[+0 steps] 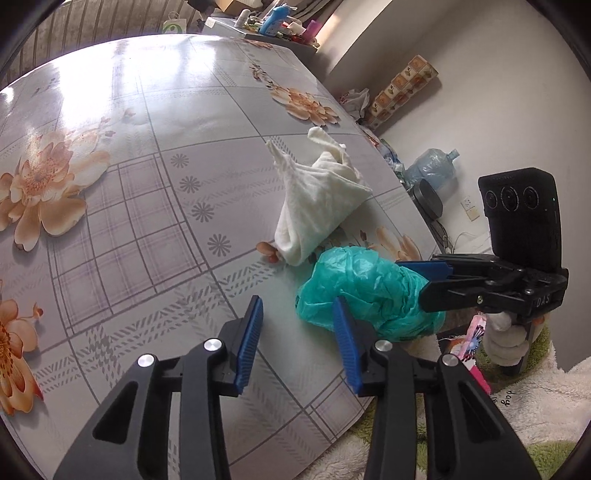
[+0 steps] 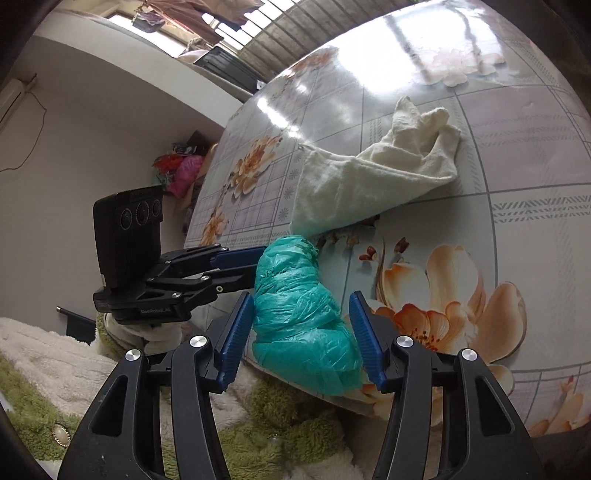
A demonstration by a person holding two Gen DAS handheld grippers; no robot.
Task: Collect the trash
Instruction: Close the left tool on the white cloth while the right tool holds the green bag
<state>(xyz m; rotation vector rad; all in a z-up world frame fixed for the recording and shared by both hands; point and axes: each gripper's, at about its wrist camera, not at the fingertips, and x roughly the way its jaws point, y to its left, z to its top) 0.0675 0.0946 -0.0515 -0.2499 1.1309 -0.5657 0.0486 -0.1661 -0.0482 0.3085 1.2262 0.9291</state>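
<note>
A crumpled teal plastic bag (image 1: 365, 291) lies near the table's edge; it also shows in the right wrist view (image 2: 303, 317). A white cloth (image 1: 317, 206) lies just behind it, also seen in the right wrist view (image 2: 373, 177). My left gripper (image 1: 299, 328) is open, with its right finger against the bag's left side. My right gripper (image 2: 301, 332) is open, with the bag between its blue pads; they stand close beside it. The right gripper also shows in the left wrist view (image 1: 428, 277), the left gripper in the right wrist view (image 2: 240, 264).
The table (image 1: 147, 184) has a glossy floral cover. A cluttered shelf (image 1: 277, 26) stands beyond its far end. A water jug (image 1: 432, 166) and boxes (image 1: 402, 88) sit by the wall. Fluffy green and white fabric (image 2: 74, 369) lies below the table's edge.
</note>
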